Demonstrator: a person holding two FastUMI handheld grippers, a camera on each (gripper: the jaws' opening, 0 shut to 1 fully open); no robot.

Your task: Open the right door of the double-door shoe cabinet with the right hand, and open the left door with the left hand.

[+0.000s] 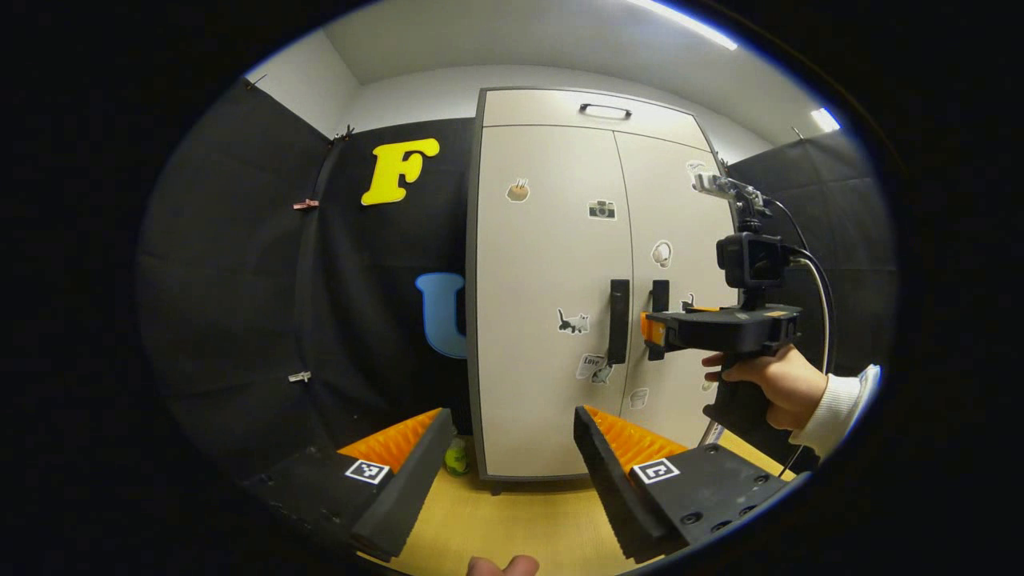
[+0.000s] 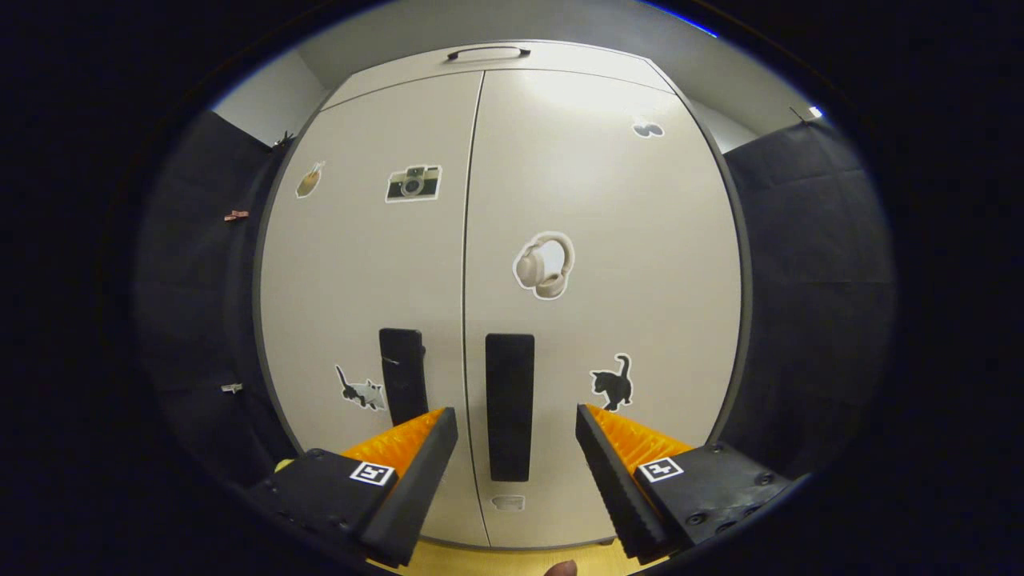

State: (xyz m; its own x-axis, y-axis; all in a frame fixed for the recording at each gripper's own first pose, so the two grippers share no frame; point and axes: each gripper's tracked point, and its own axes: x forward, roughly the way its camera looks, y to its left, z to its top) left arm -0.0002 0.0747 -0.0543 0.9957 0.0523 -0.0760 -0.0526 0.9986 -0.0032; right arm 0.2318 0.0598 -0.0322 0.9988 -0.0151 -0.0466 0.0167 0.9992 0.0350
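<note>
Pale beige shoe cabinet [image 1: 560, 280] stands at the far wall, both doors closed. Left gripper [image 1: 508, 448] hangs back, fingers wide apart, aimed low at the left door [image 1: 544, 264], well short of the left handle [image 1: 618, 320]; likely waiting its turn. Right gripper [image 2: 512, 448] sits close to the right door [image 2: 600, 264], fingers spread either side of the right handle [image 2: 510, 404], not touching it yet, lined up to clamp and pull.
</note>
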